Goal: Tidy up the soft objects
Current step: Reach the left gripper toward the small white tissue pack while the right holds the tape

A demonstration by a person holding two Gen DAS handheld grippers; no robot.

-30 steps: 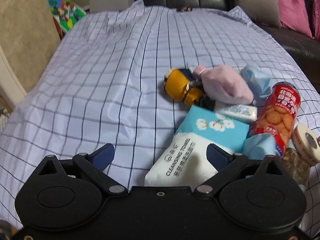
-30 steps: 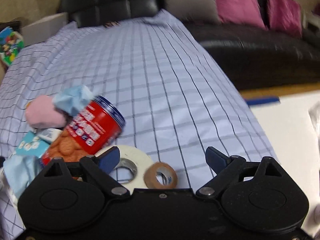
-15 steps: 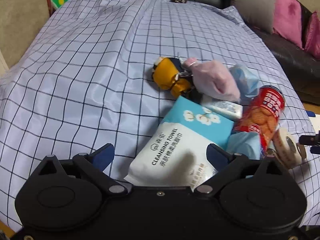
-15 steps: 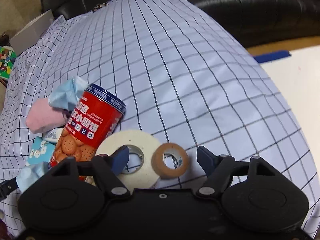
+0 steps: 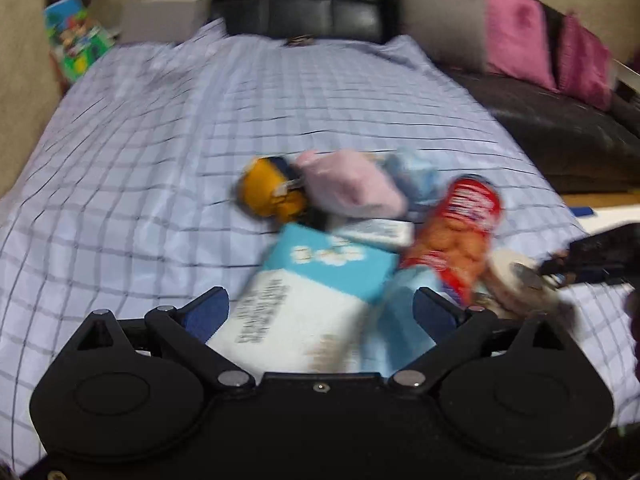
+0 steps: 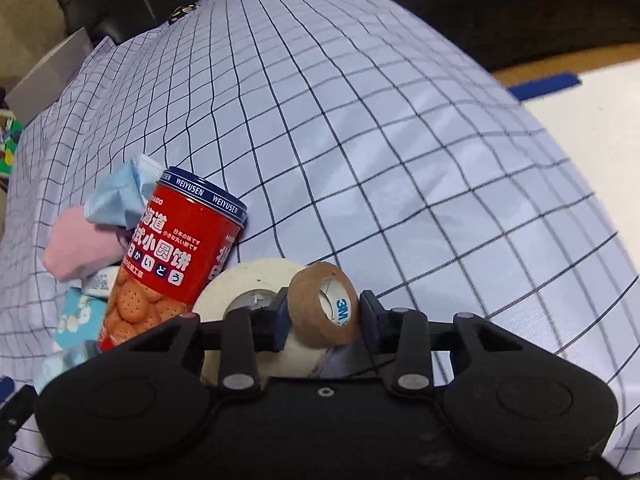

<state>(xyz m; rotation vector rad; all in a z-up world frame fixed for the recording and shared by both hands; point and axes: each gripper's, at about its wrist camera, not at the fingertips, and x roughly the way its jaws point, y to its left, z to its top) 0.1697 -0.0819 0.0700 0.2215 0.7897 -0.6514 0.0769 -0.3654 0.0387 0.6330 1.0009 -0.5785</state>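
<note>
Soft goods lie heaped at the near right of the checked bedsheet (image 6: 360, 128). Nearest the left gripper (image 5: 320, 312), whose jaws stand wide apart with nothing pinched, is the cleansing towel pack (image 5: 304, 300), its white end lying between the blue pads. A crumpled light-blue face mask (image 5: 400, 320) lies just beside that pack on its right. Beyond these sit a small white packet (image 5: 380, 232), a pink cloth bundle (image 5: 352, 188) and a yellow plush toy (image 5: 268, 192), the toy touching the pink bundle (the left wrist view is smeared by motion blur, so finer detail is lost). A second blue face mask (image 6: 120, 196) is wedged against the pink bundle.

The right gripper (image 6: 323, 312) has its jaws closed on the brown tape roll (image 6: 323, 305), which stands on edge with a 3M mark inside its core. Touching it on the left is a larger white tape roll (image 6: 248, 276), which leans against the red biscuit can (image 6: 176, 256). The can lies tilted, its rim pointing away toward the black leather sofa (image 5: 296, 4), where pink cushions (image 5: 520, 40) rest at the far right.
</note>
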